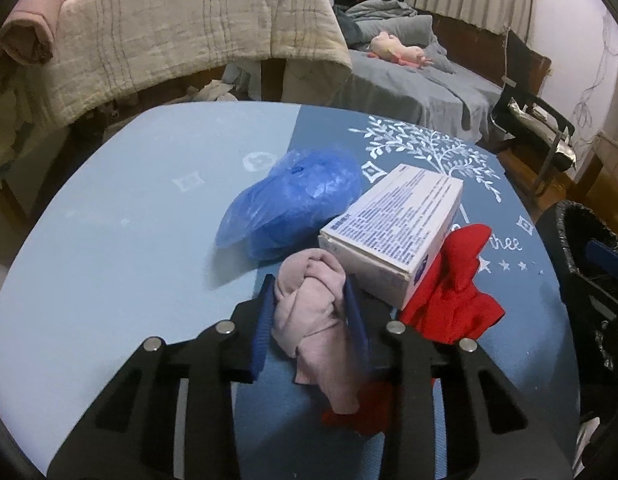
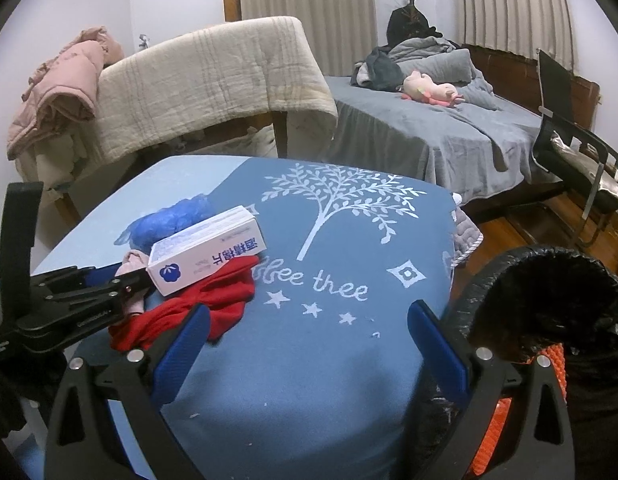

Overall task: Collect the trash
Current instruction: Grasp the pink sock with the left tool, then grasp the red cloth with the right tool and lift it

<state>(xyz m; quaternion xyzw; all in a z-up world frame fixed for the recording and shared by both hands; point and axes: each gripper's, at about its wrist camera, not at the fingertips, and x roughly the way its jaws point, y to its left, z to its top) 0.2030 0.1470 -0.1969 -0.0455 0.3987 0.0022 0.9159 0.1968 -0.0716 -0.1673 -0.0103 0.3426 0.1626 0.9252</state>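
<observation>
Trash collection is barely begun: left gripper (image 1: 309, 308) pinches pink cloth (image 1: 313, 320), right gripper (image 2: 309, 344) gapes empty, box (image 1: 393, 232) and blue bag (image 1: 293, 196) wait at twelve o'clock.

The blue-clothed table (image 1: 109, 208) carries a plastic bag (image 1: 297, 196), red cloth (image 1: 457, 292) (crumpled) — and a pink rag (image 1: 309, 312).

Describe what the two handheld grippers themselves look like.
Both match. The left gripper and right gripper each have a black, angular frame with cut-out slots, round silver bolt heads at the joints, and two blue ribbed finger pads. No cables, sleeves or hands show.
</observation>
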